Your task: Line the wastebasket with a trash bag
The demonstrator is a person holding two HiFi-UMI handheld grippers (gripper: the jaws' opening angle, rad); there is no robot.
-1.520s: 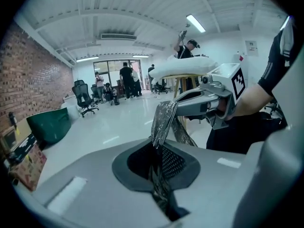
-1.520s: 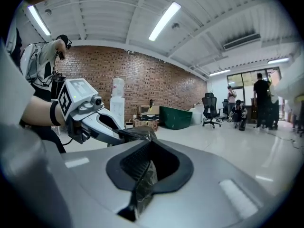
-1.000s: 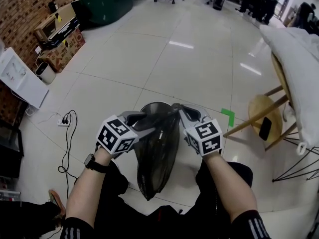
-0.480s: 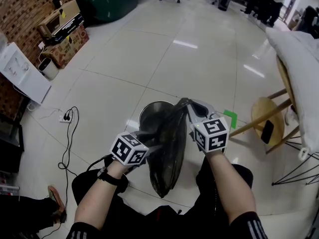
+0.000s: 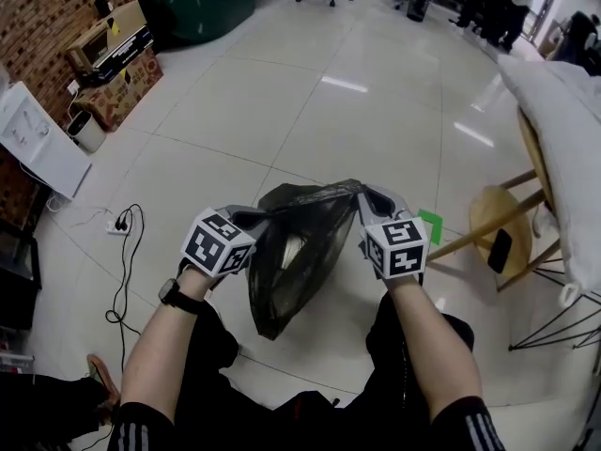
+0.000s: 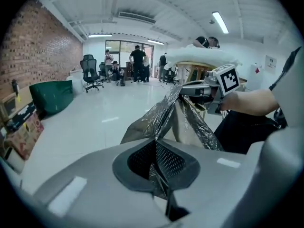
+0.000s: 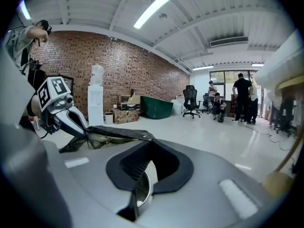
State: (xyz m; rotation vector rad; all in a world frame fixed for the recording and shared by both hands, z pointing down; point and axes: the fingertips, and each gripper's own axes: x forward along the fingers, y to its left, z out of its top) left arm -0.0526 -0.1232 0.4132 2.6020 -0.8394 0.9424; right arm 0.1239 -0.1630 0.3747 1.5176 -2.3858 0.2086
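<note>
A black trash bag (image 5: 296, 252) hangs between my two grippers, its mouth stretched sideways. My left gripper (image 5: 263, 216) is shut on the bag's left rim. In the left gripper view the film (image 6: 166, 115) runs out from between the closed pads (image 6: 142, 158). My right gripper (image 5: 362, 193) is shut on the bag's right rim (image 7: 118, 134), which runs across to the left gripper (image 7: 78, 122). The bag hides the wastebasket in the head view. A strip of its shiny metal rim (image 7: 142, 189) shows below the right jaws.
A wooden stool (image 5: 498, 219) and a white cushioned chair (image 5: 554, 139) stand close on the right. A green tape mark (image 5: 430, 222) lies on the tiled floor. A power strip with a cable (image 5: 122, 224) is at the left. People and office chairs are far back.
The left gripper, lower and off the bag half a second ago, has risen and shut on the bag's left rim. The bag mouth is pulled wider and now covers the wastebasket.
</note>
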